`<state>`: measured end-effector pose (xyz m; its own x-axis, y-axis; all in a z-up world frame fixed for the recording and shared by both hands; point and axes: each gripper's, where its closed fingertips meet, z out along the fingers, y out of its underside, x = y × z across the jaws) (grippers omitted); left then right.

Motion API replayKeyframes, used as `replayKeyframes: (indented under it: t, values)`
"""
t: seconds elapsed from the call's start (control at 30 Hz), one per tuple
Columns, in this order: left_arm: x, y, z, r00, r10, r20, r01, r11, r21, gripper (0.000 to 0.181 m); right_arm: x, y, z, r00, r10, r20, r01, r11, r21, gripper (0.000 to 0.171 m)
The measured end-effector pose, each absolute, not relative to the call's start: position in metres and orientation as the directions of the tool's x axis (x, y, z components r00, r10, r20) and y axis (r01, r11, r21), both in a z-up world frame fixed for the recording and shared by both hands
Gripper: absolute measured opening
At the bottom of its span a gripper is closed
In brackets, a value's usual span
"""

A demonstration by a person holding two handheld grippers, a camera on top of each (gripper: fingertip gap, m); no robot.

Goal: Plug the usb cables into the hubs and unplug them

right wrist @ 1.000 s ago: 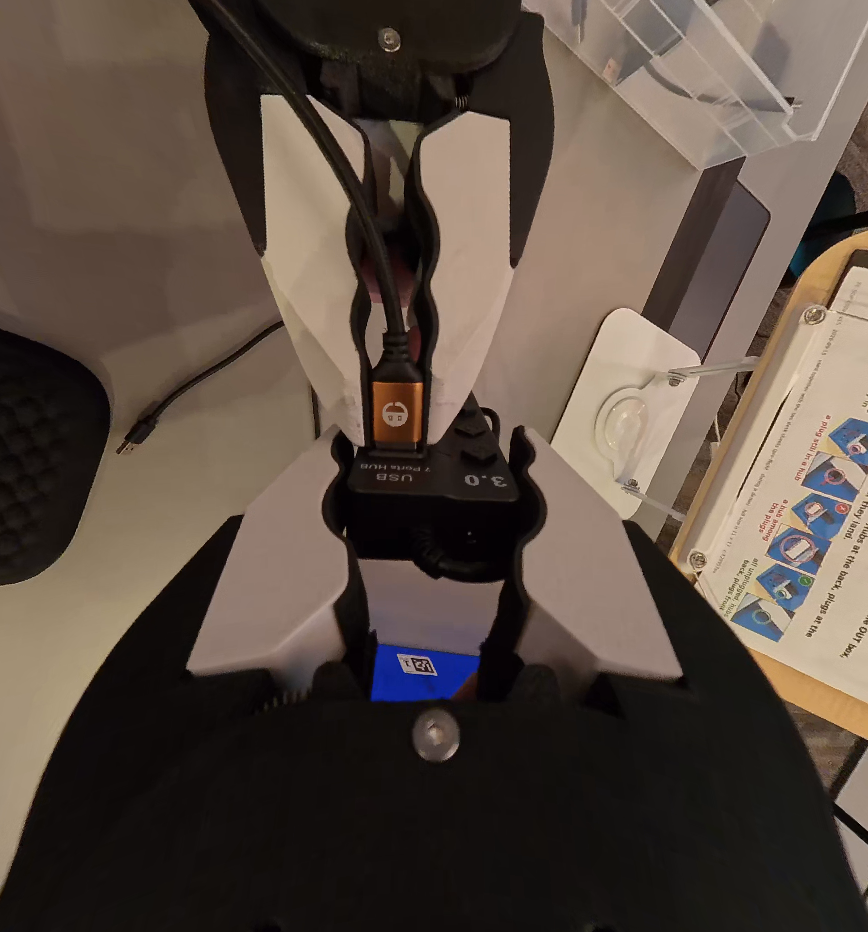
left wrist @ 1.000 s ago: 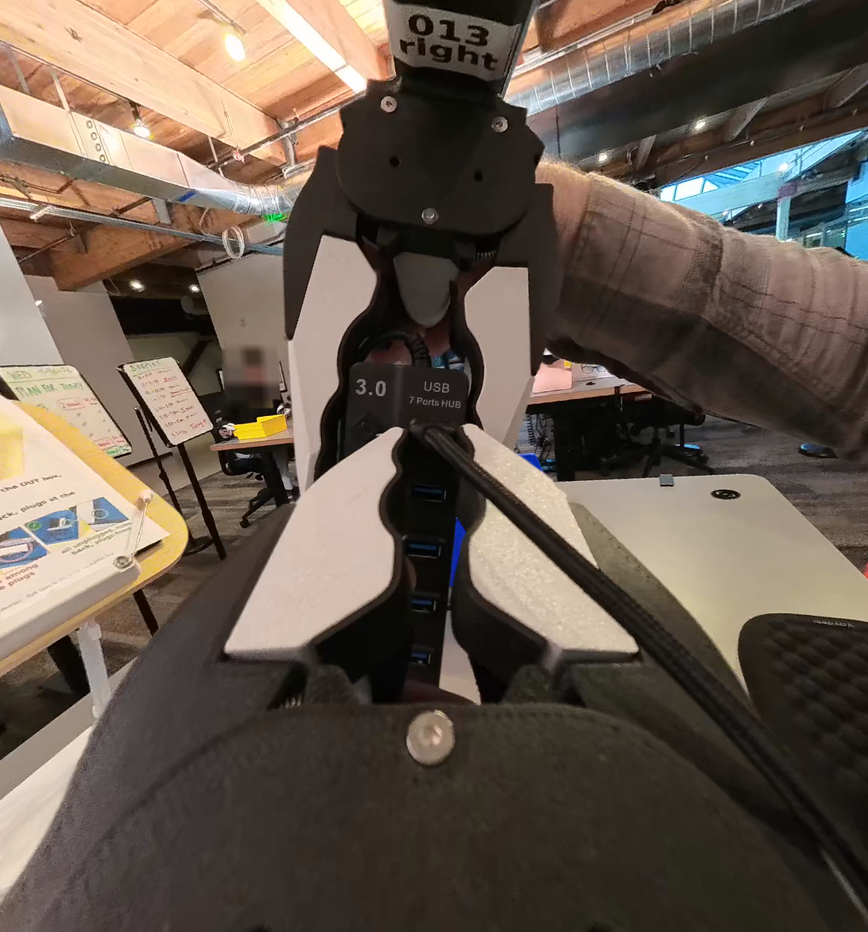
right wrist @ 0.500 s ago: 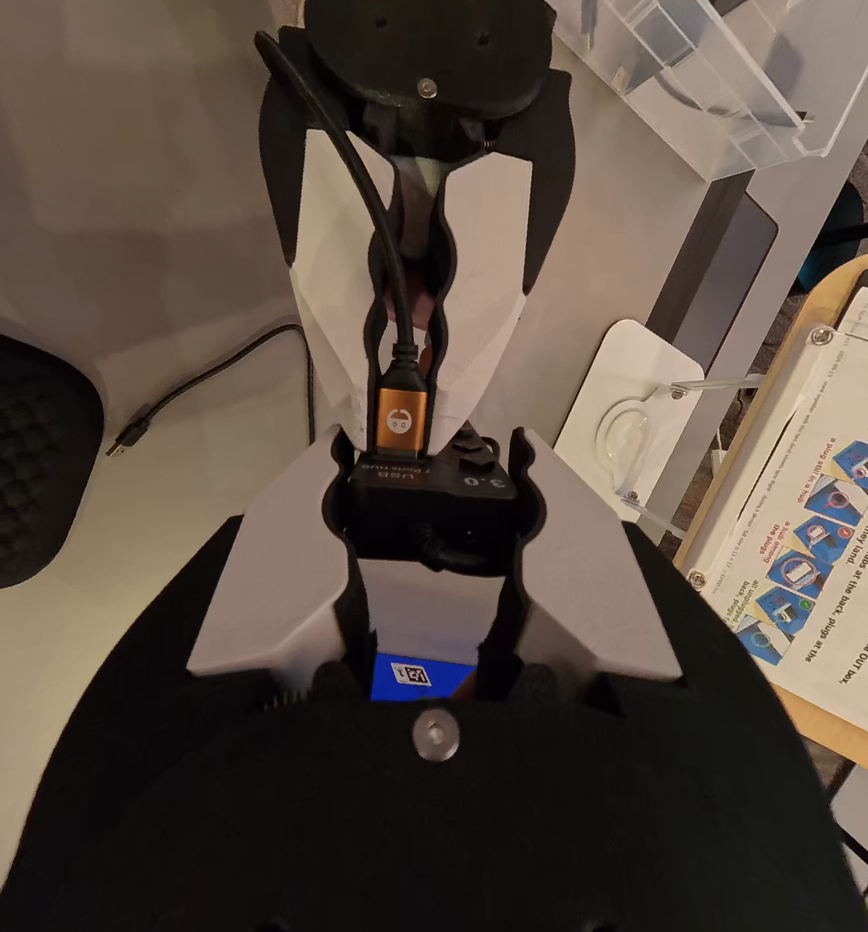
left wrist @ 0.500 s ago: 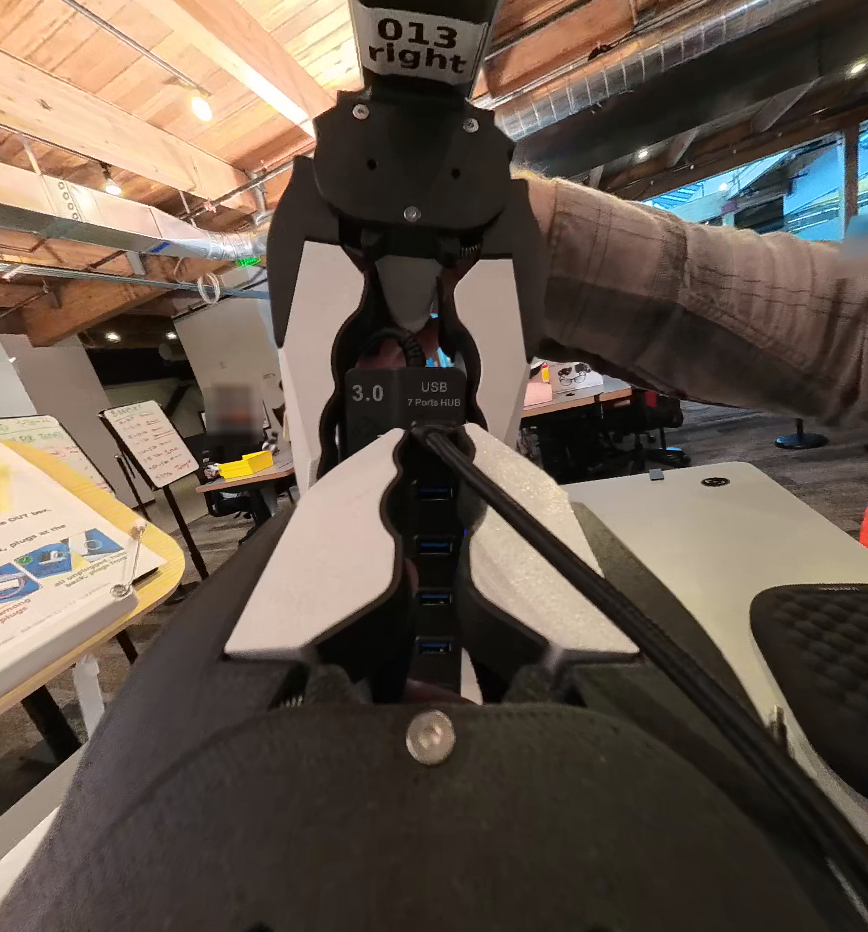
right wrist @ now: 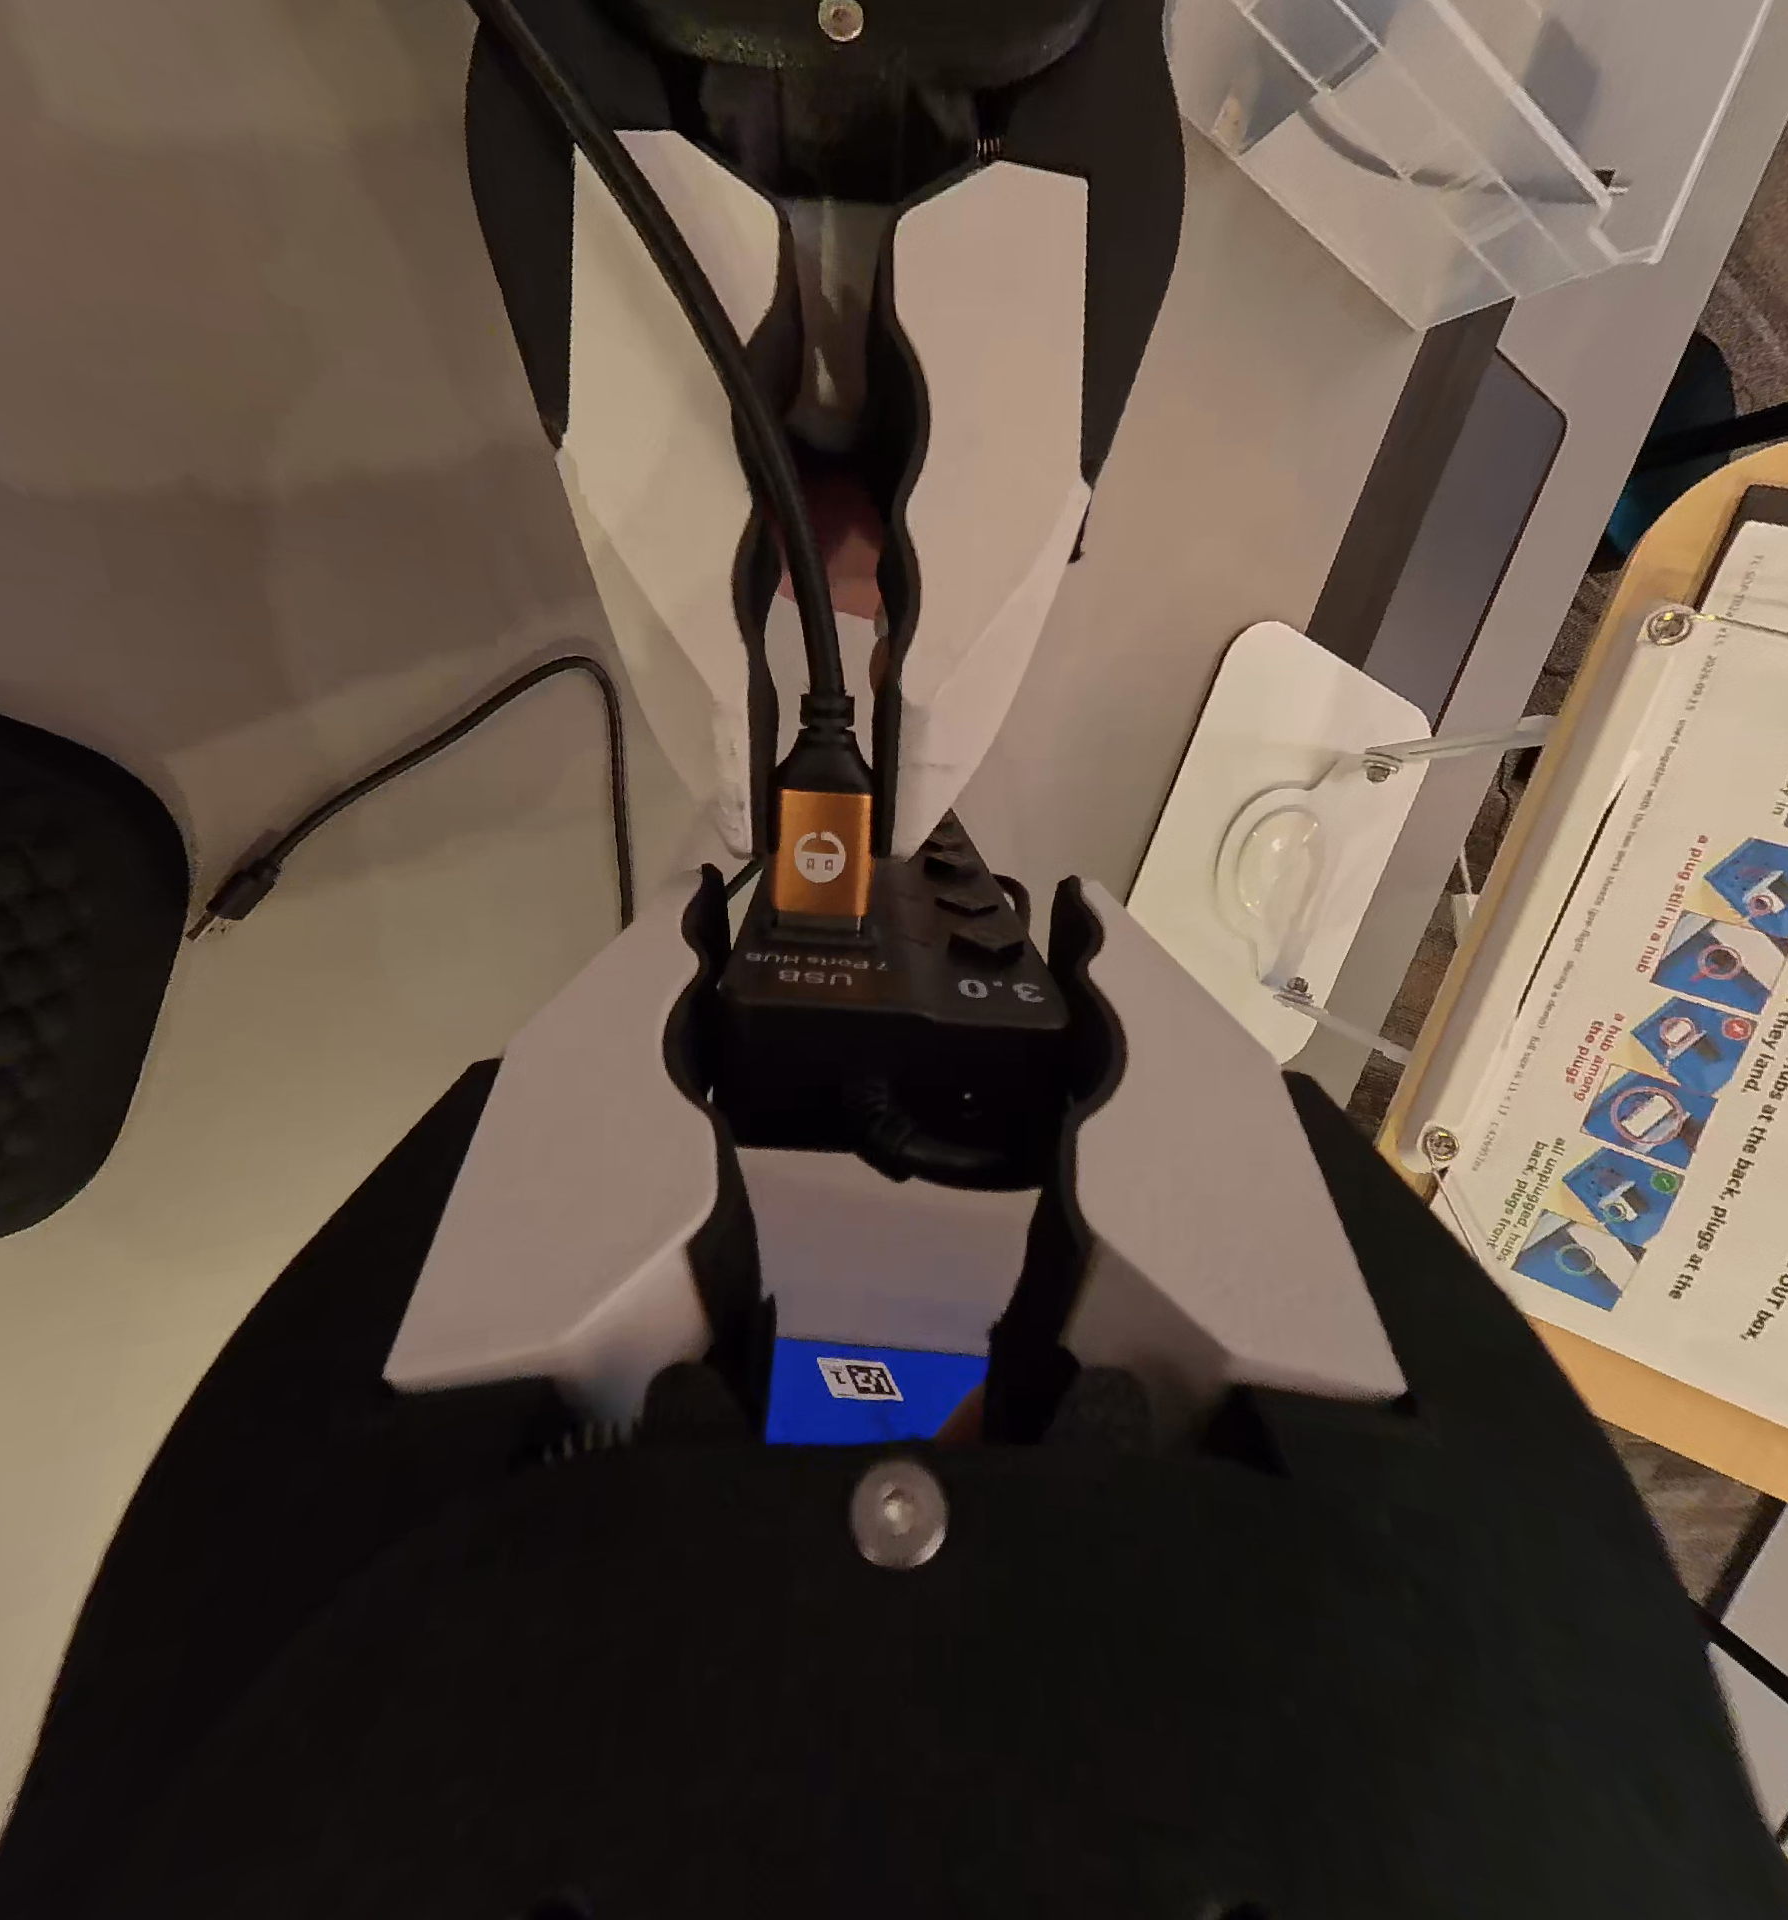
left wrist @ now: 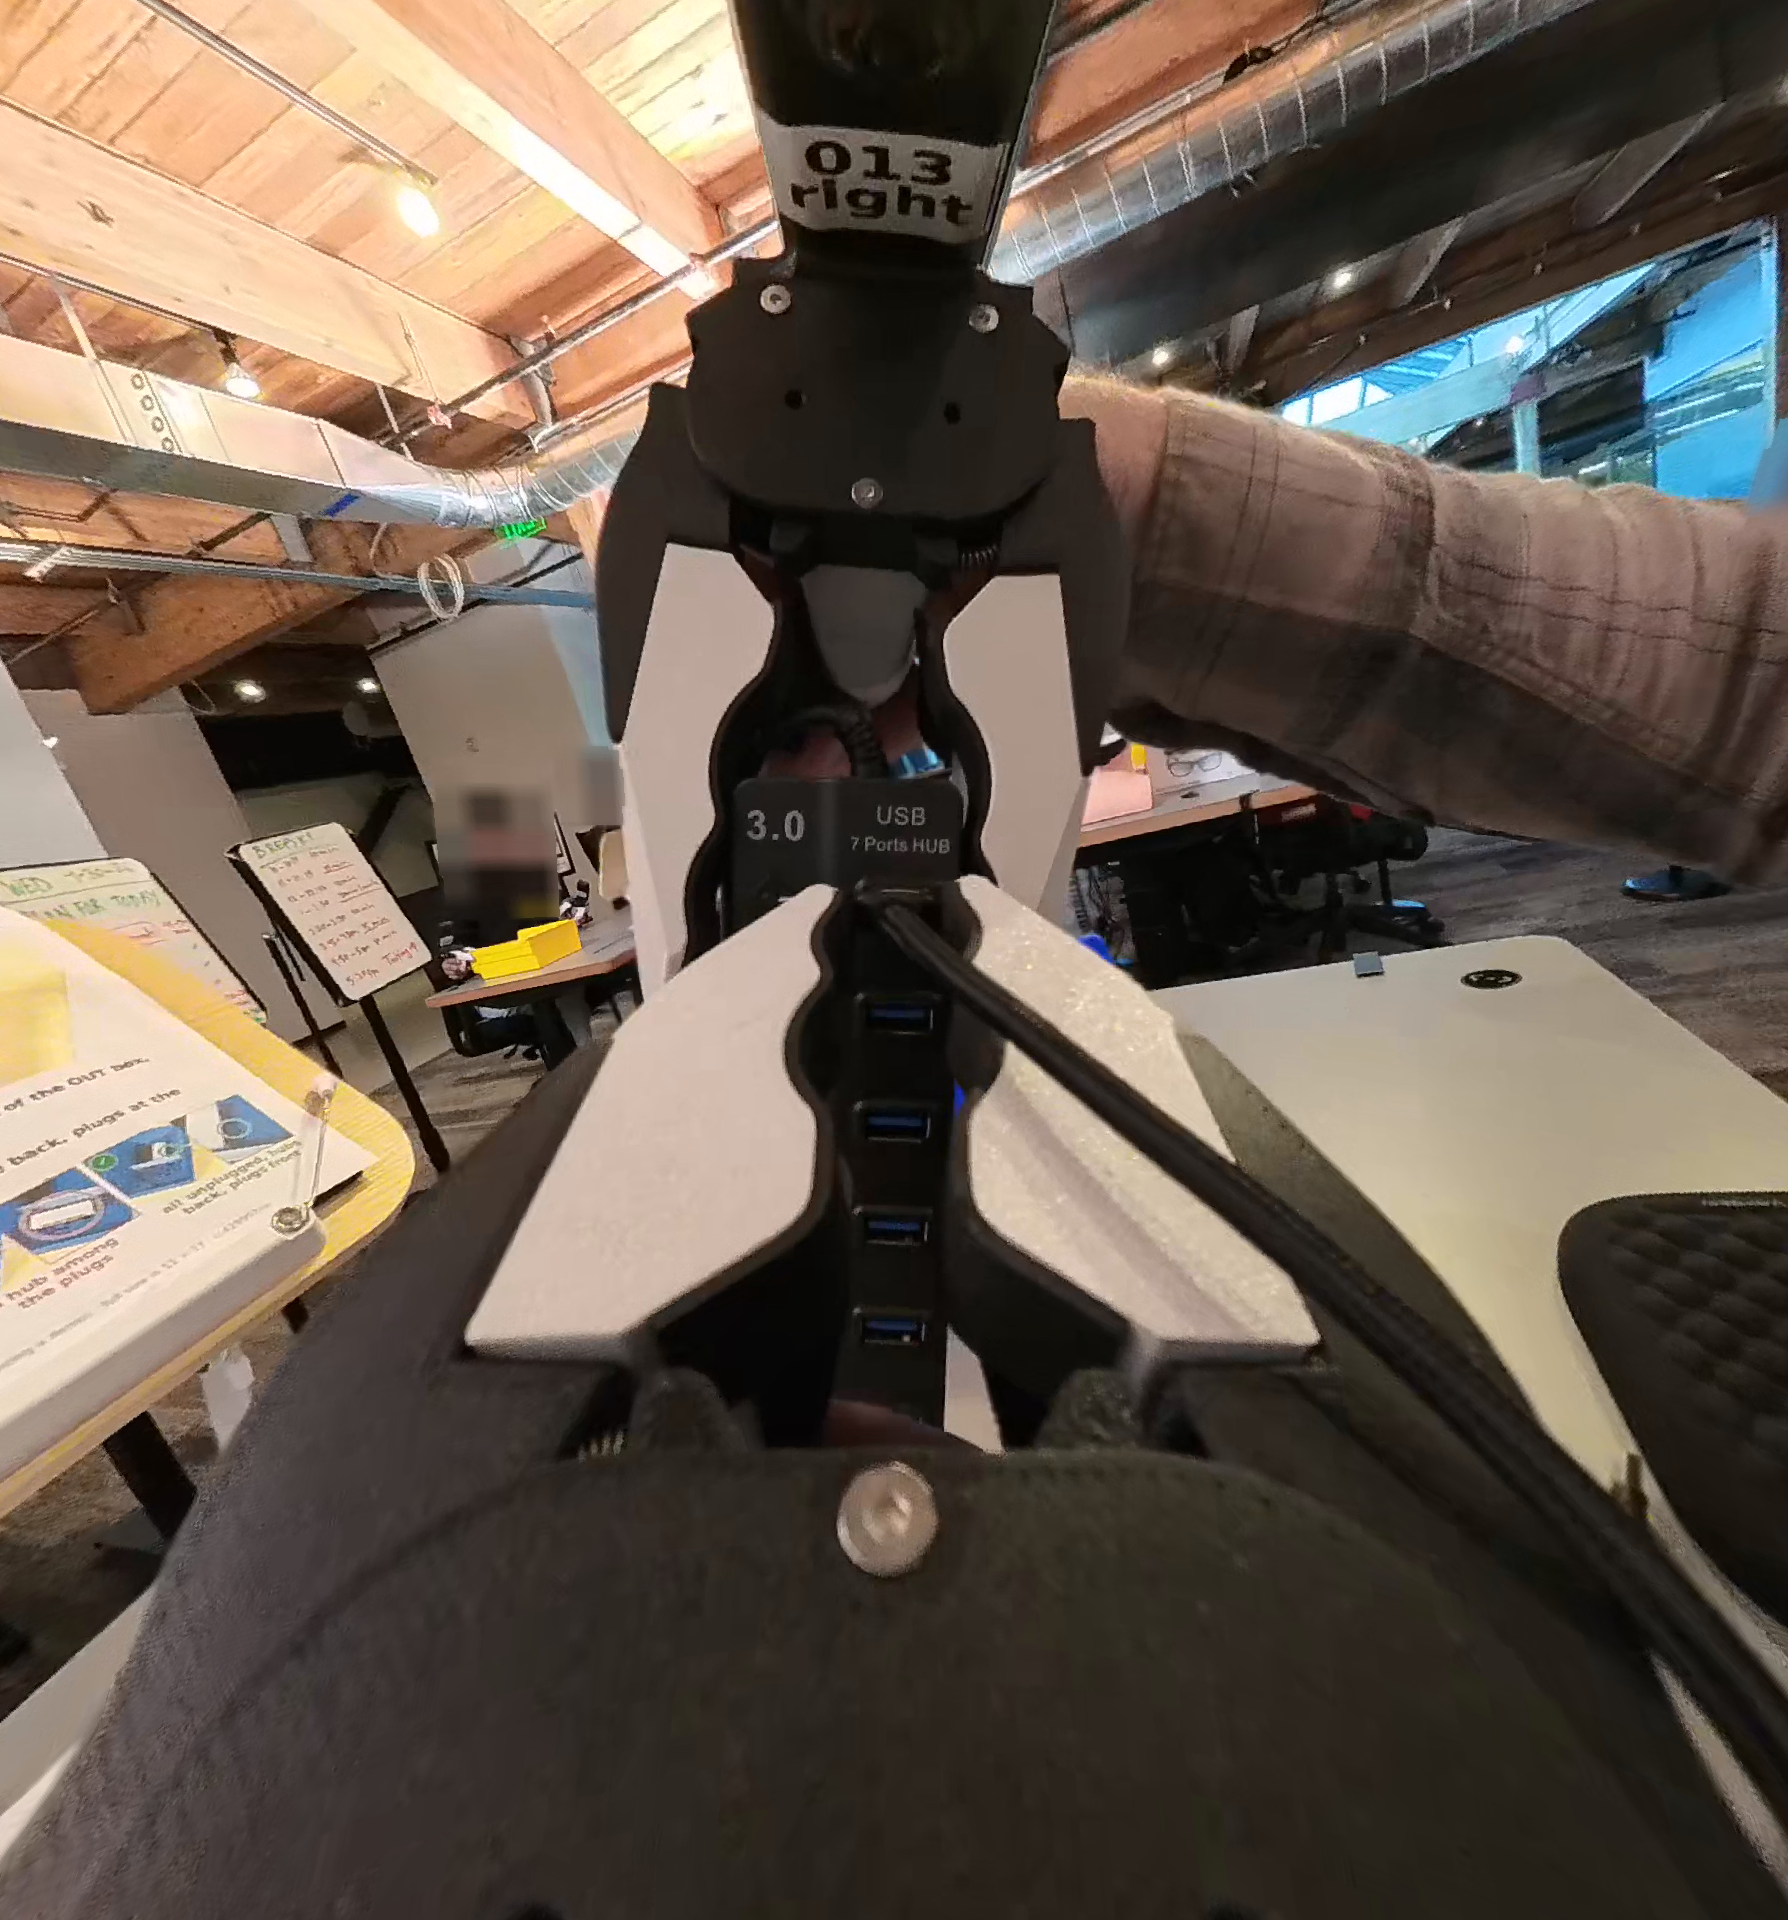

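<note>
My right gripper (right wrist: 888, 894) is shut on the end of a black multi-port USB hub (right wrist: 890, 1029) and holds it above the white table (right wrist: 298, 1039). My left gripper (right wrist: 828, 821) faces it from above, shut on an orange USB plug (right wrist: 822, 852) with a black cable (right wrist: 703, 312). The plug's tip sits in the hub's end port. In the left wrist view my left gripper (left wrist: 890, 899) closes around the plug. The cable (left wrist: 1181, 1143) trails back to the right. The hub (left wrist: 838, 831) runs under the fingers, showing blue ports (left wrist: 895, 1122). My right gripper (left wrist: 854, 810) grips its far end.
A black mesh pad (right wrist: 28, 966) lies at the left, with a loose black cable (right wrist: 402, 769) beside it. A clear plastic bin (right wrist: 1441, 156) and a white plate (right wrist: 1274, 852) lie at the right. An instruction sheet on a wooden board (right wrist: 1700, 987) is further right. A person's sleeve (left wrist: 1441, 644) is behind the right gripper. Across from one pair of fingers to the other is roughly 4 cm.
Both grippers have shifted and tilted together, so more of the hub's port face shows in the right wrist view. The plug stays at the end port. Both grips are unchanged.
</note>
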<state>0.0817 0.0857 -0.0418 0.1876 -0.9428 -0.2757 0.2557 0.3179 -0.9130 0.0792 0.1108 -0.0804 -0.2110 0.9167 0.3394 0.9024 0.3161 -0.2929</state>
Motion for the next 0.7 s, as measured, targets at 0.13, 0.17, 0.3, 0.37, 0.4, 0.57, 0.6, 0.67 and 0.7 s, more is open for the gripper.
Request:
replayKeyframes:
  t: [0.13,0.17,0.3,0.37,0.4,0.57,0.6,0.67,0.7]
  values:
    - [0.083,0.086,-0.043,0.215,-0.938,-0.271,0.252,0.321,-0.913,0.017,0.079,0.112,-0.081,-0.202,0.915,0.349,0.902,0.313,-0.297,0.060]
    - [0.084,0.087,-0.045,0.223,-0.937,-0.270,0.252,0.323,-0.912,0.017,0.080,0.113,-0.082,-0.205,0.912,0.355,0.905,0.315,-0.286,0.060]
    - [0.084,0.089,-0.046,0.201,-0.948,-0.247,0.276,0.297,-0.914,0.017,0.078,0.114,-0.083,-0.200,0.912,0.357,0.899,0.316,-0.304,0.060]
    - [0.084,0.088,-0.046,0.207,-0.945,-0.253,0.283,0.306,-0.909,0.017,0.076,0.113,-0.082,-0.202,0.911,0.360,0.895,0.321,-0.310,0.060]
    - [0.083,0.088,-0.047,0.203,-0.948,-0.245,0.294,0.297,-0.908,0.018,0.075,0.113,-0.082,-0.202,0.910,0.363,0.892,0.324,-0.315,0.060]
    - [0.089,0.094,-0.060,0.197,-0.951,-0.239,0.265,0.286,-0.921,0.017,0.078,0.116,-0.089,-0.202,0.912,0.356,0.905,0.313,-0.288,0.060]
    - [0.090,0.096,-0.063,0.207,-0.948,-0.241,0.251,0.289,-0.924,0.016,0.080,0.118,-0.092,-0.203,0.912,0.357,0.912,0.309,-0.271,0.060]
    - [0.090,0.097,-0.063,0.223,-0.941,-0.253,0.232,0.303,-0.924,0.017,0.082,0.119,-0.094,-0.193,0.917,0.348,0.911,0.299,-0.283,0.060]
    - [0.090,0.096,-0.061,0.217,-0.941,-0.259,0.228,0.307,-0.924,0.017,0.082,0.118,-0.093,-0.185,0.919,0.348,0.905,0.297,-0.304,0.060]
